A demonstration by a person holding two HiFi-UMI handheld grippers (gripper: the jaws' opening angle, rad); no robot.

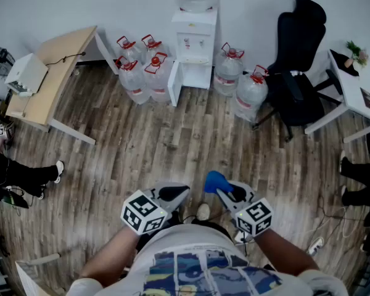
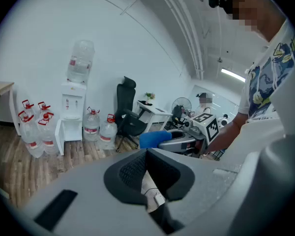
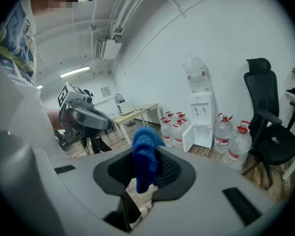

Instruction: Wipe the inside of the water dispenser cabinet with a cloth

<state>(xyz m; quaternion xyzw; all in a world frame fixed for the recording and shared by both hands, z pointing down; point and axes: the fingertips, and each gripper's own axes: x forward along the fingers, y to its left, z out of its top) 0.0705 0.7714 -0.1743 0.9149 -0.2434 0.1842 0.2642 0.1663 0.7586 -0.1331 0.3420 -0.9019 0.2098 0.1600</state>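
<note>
Blue cloth [image 3: 144, 154], bunched, pinched between the jaws of the right gripper [image 1: 222, 192], loose end hanging below them. White water dispenser [image 1: 194, 39] upright against the far wall, bottle on top, well apart from the cloth. Its lower cabinet door [image 1: 174, 84] stands swung open.

Right gripper [image 3: 148, 162]: jaws closed on a blue cloth [image 3: 145, 144] that hangs between the pads.
Left gripper [image 3: 86, 119]: at left, marker cube on top.
White water dispenser [image 3: 200, 117]: against the wall, cabinet door [image 3: 188, 139] open, water bottles [image 3: 172, 131] on both sides.
Black office chair [image 3: 268, 127]: at right.
</note>
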